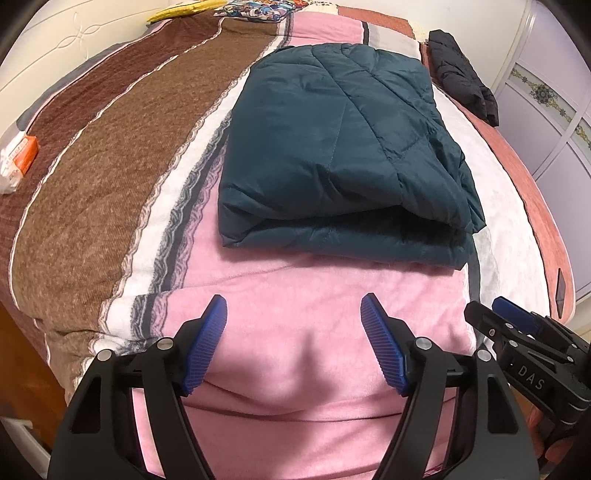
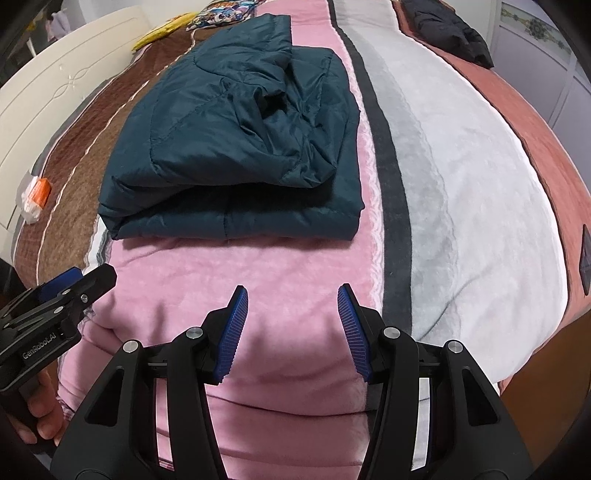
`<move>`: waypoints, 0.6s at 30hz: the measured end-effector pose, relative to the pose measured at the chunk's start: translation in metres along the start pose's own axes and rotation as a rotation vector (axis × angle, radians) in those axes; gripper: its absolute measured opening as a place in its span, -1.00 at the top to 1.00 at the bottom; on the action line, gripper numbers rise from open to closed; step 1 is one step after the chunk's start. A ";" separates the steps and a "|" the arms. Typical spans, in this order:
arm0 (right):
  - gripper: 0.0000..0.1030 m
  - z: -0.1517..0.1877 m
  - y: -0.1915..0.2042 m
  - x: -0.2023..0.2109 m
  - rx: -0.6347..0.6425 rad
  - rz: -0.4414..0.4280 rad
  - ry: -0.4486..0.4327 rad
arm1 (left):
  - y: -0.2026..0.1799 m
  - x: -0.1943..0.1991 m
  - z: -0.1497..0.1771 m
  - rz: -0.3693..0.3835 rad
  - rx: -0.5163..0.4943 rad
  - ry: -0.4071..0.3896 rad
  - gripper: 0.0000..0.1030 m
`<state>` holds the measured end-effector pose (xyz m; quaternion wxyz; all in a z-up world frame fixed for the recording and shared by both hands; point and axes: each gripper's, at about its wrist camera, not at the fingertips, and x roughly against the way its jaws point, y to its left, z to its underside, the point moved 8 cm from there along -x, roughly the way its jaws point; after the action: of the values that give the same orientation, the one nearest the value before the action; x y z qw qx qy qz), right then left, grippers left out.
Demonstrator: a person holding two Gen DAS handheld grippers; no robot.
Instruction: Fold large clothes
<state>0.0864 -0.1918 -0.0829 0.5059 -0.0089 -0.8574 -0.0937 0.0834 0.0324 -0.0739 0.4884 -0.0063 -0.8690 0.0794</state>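
Note:
A dark teal quilted jacket [image 1: 332,147] lies folded into a thick rectangle on the striped blanket [image 1: 258,291] of a bed; it also shows in the right wrist view [image 2: 236,147]. My left gripper [image 1: 293,306] is open and empty, hovering over the pink stripe a short way in front of the jacket's near edge. My right gripper [image 2: 293,295] is open and empty, also short of the jacket, toward its right corner. Each gripper appears at the edge of the other's view: the right gripper [image 1: 517,332] and the left gripper [image 2: 66,291].
A black garment [image 1: 461,74] lies at the bed's far right edge, also in the right wrist view [image 2: 454,33]. An orange and white packet [image 1: 18,155] sits at the left. Colourful items [image 1: 255,9] lie by the white headboard [image 2: 66,92]. A purple wardrobe [image 1: 554,110] stands at right.

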 end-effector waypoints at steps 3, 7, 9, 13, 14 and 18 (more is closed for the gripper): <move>0.01 -0.001 -0.001 0.000 0.000 0.003 -0.004 | 0.001 0.000 -0.001 -0.003 0.006 -0.004 -0.40; 0.01 -0.002 -0.003 0.001 -0.004 0.006 -0.008 | 0.002 0.000 -0.002 -0.005 0.008 -0.005 -0.40; 0.01 -0.002 -0.004 0.001 -0.004 0.007 -0.008 | 0.002 -0.001 -0.003 -0.004 0.007 -0.005 -0.40; 0.01 -0.002 -0.004 0.001 -0.005 0.007 -0.009 | 0.002 -0.001 -0.003 -0.005 0.007 -0.006 -0.40; 0.01 -0.002 -0.004 0.001 -0.005 0.007 -0.008 | 0.002 -0.001 -0.003 -0.005 0.007 -0.005 -0.40; 0.01 -0.003 -0.005 0.001 -0.005 0.006 -0.007 | 0.003 -0.001 -0.004 -0.007 0.008 -0.005 -0.40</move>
<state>0.0877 -0.1969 -0.0813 0.5032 -0.0132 -0.8589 -0.0941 0.0875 0.0359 -0.0729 0.4866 -0.0010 -0.8699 0.0812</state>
